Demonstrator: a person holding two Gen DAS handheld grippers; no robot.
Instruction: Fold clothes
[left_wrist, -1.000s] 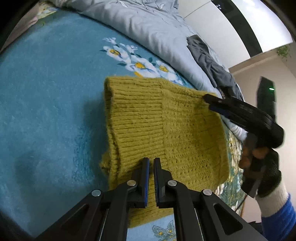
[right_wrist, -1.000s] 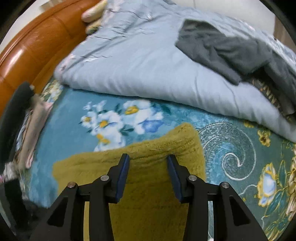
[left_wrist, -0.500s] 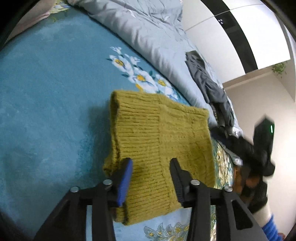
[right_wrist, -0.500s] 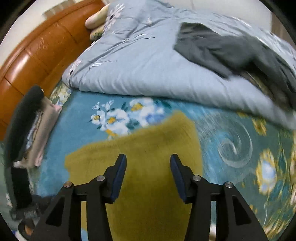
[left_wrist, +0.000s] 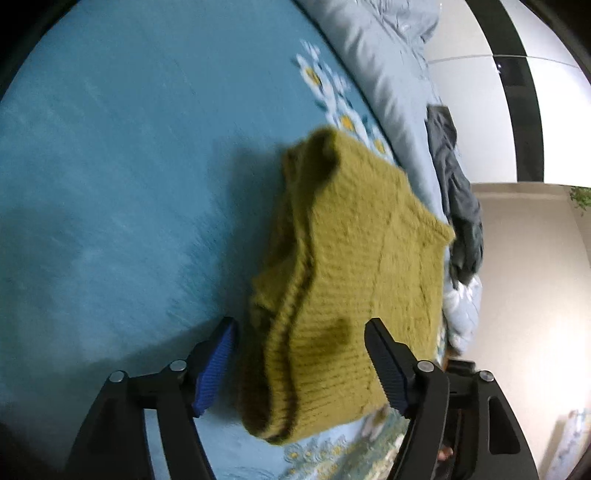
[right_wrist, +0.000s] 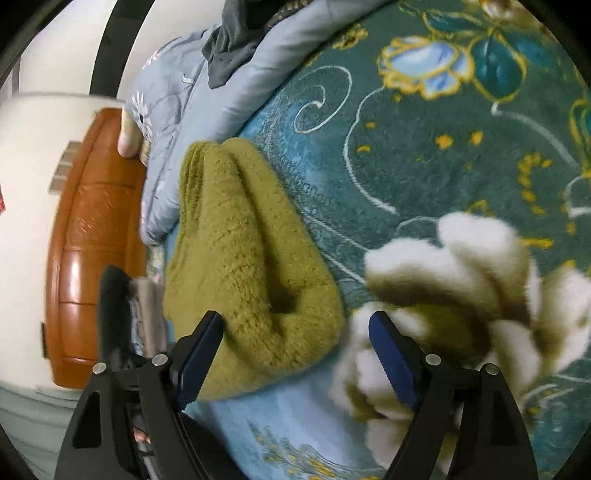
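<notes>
A folded mustard-yellow knit sweater (left_wrist: 351, 280) lies on the teal floral bedspread (left_wrist: 110, 184). My left gripper (left_wrist: 301, 362) is open, its fingers either side of the sweater's near folded edge, holding nothing. In the right wrist view the sweater (right_wrist: 240, 266) lies left of centre. My right gripper (right_wrist: 295, 354) is open with its left finger at the sweater's near edge and its right finger over the bedspread's (right_wrist: 443, 155) white flower print.
A pale blue duvet (left_wrist: 388, 85) with a dark grey garment (left_wrist: 458, 206) on it lies beyond the sweater. In the right wrist view a wooden headboard (right_wrist: 92, 240) stands at left, with a stack of folded clothes (right_wrist: 144, 314) beside the sweater.
My left gripper opened from shut and let go of the sweater. Both grippers tilted and came in low at the sweater's sides. The sweater's edge now lies bunched up.
</notes>
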